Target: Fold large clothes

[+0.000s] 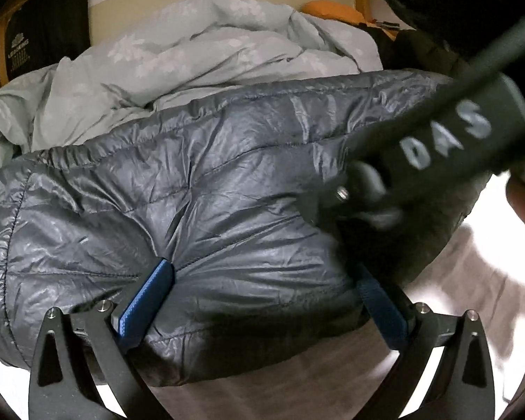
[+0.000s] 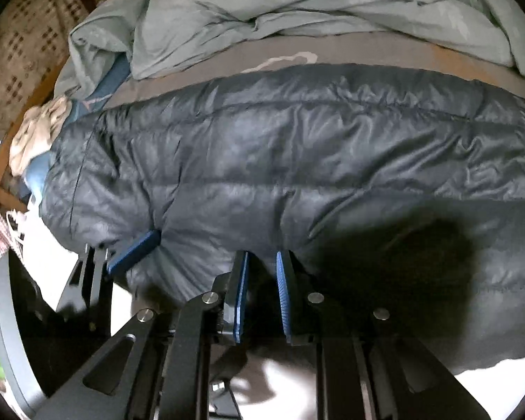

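A dark grey quilted puffer jacket (image 1: 206,189) lies across the bed and fills both views (image 2: 297,161). My left gripper (image 1: 262,290) is open wide, its blue pads (image 1: 147,301) pressed against the jacket's near edge, one on each side of a bulge of fabric. My right gripper (image 2: 261,283) is nearly shut, its blue pads (image 2: 283,297) nipping the jacket's near edge. In the left wrist view the right gripper's black body (image 1: 420,161) crosses over the jacket at the right. The left gripper's pad (image 2: 136,250) shows at the left in the right wrist view.
A rumpled pale green duvet (image 1: 192,52) lies behind the jacket, also in the right wrist view (image 2: 297,7). An orange and black item (image 1: 332,8) sits at the far right. A grey sheet (image 2: 199,70) and a wooden bed frame (image 2: 28,105) show at left.
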Available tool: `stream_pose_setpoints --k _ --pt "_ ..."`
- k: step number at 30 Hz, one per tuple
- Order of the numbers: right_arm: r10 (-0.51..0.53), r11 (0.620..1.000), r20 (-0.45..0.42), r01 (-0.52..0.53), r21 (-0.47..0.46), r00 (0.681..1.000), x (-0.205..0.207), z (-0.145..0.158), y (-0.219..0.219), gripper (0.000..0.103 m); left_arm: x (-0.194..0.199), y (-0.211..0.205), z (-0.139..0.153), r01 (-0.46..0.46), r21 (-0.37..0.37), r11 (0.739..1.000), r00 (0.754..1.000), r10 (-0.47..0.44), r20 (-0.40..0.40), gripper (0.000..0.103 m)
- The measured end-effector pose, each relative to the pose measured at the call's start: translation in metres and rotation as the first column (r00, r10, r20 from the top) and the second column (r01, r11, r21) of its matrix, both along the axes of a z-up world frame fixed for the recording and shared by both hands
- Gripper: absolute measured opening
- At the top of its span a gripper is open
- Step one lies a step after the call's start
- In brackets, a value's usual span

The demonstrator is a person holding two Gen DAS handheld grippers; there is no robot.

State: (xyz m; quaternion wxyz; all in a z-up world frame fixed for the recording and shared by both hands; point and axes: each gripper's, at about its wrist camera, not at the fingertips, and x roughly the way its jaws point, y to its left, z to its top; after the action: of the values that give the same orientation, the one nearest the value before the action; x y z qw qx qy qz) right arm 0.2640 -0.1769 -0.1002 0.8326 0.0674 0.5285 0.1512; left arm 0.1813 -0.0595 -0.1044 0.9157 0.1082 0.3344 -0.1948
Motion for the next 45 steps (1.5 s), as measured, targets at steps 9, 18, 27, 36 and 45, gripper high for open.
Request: stream_pose_setpoints --k 9,18,27,36,45 --pt "-0.044 0.999 -0.011 0.044 0.009 0.999 0.053 -0.007 -0.005 0.013 0.005 -0.004 -0.004 -0.003 0.012 1.0 1.0 0.003 -0.026 0.103" --pt "-0.059 0.995 -0.116 0.068 0.073 0.992 0.12 -0.015 -0.002 0.013 0.009 -0.006 -0.006 -0.006 0.022 1.0 0.999 0.007 -0.044 0.103" --pt "0.019 0.997 -0.037 -0.021 -0.075 0.999 0.125 -0.028 0.019 0.012 0.01 -0.005 -0.007 -0.001 0.013 1.0 0.999 0.002 -0.053 0.103" --pt "-0.02 1.0 0.095 0.018 0.024 0.995 0.041 0.034 -0.03 0.015 0.011 -0.006 -0.007 0.004 0.013 1.0 0.999 -0.003 -0.049 0.103" --pt "-0.087 0.996 0.338 0.084 0.023 0.937 -0.083 0.071 -0.11 0.083 0.009 -0.008 -0.008 0.005 0.021 1.0 0.999 -0.004 -0.042 0.103"
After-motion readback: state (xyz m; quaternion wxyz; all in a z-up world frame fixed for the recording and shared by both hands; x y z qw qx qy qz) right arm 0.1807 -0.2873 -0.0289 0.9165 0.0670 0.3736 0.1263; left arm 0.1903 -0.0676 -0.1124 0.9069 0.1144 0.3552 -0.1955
